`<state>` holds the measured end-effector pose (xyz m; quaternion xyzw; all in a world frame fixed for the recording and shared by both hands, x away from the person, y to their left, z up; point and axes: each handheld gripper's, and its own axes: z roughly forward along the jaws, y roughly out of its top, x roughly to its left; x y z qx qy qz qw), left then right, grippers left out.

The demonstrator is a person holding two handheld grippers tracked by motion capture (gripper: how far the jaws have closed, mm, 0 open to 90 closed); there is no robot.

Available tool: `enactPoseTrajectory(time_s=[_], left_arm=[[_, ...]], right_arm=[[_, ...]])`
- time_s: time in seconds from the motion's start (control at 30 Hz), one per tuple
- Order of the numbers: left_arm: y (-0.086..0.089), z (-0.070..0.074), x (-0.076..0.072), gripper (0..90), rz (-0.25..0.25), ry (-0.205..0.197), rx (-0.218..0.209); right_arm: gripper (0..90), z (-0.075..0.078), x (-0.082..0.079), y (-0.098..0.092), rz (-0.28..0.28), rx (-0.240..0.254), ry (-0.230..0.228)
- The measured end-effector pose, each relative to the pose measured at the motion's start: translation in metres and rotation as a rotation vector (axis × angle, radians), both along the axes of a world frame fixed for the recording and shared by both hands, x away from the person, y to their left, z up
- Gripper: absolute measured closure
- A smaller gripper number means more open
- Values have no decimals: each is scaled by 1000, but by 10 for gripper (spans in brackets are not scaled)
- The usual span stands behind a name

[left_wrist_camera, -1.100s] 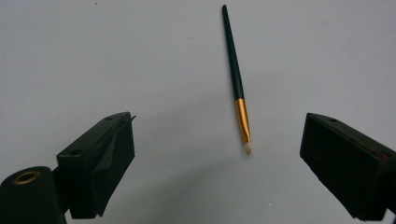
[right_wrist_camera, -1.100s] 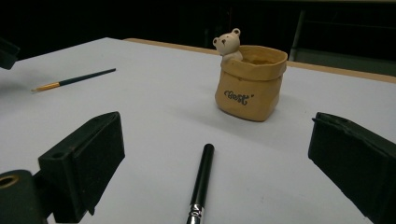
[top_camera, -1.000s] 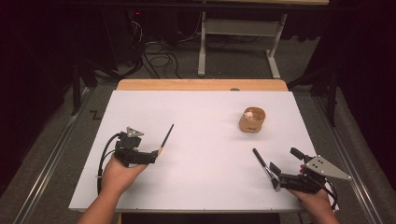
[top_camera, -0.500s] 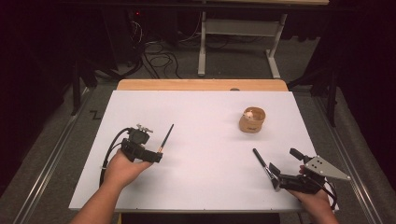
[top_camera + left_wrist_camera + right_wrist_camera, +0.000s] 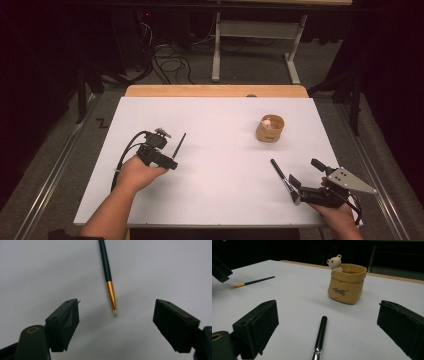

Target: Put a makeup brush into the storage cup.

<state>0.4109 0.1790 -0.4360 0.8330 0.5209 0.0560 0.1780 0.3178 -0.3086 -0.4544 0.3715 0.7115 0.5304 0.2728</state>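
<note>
A thin paintbrush (image 5: pixel 178 145) with a dark green handle, gold ferrule and white tip (image 5: pixel 109 277) lies on the white table (image 5: pixel 220 115). My left gripper (image 5: pixel 169 161) is at its near end, open; its jaws have just been closing. In the left gripper view (image 5: pixel 115 303) the bristle tip sits in the gap and neither pad touches it. My right gripper (image 5: pixel 305 174) rests near the front right corner, open (image 5: pixel 327 307). A black pen (image 5: pixel 280 175) lies on the table between its jaws (image 5: pixel 320 336), untouched. A tan pot (image 5: pixel 270 129) with a small bear figure (image 5: pixel 335 262) stands beyond.
The pot (image 5: pixel 347 285) reads "Best" on its side. A wooden strip (image 5: pixel 215 91) runs along the table's far edge, and the floor behind holds cables and a metal stand (image 5: pixel 250 45). A cable (image 5: pixel 127 152) loops from the left gripper.
My left hand has slid to the right and a little forward, bringing its gripper up to the brush's tip. The right hand and the pen have stayed put.
</note>
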Motion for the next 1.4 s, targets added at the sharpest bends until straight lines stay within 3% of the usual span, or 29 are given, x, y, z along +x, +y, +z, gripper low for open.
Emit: enactPoseTrajectory(time_s=[0.23,0.53,1.03,1.4], left_arm=[[-3,-2,14,219,10,3,-12],[-9,-6,32,344,3,-1,-23],[-9,-10,45,538,55,-12,-43],[-11,-15,47,635,53,-8,-21]], right_arm=[[42,0,0,0,-1,3,0],[42,0,0,-1,-3,8,-1],[42,0,-1,-1,3,12,-2],[42,-2,0,0,7,8,7]])
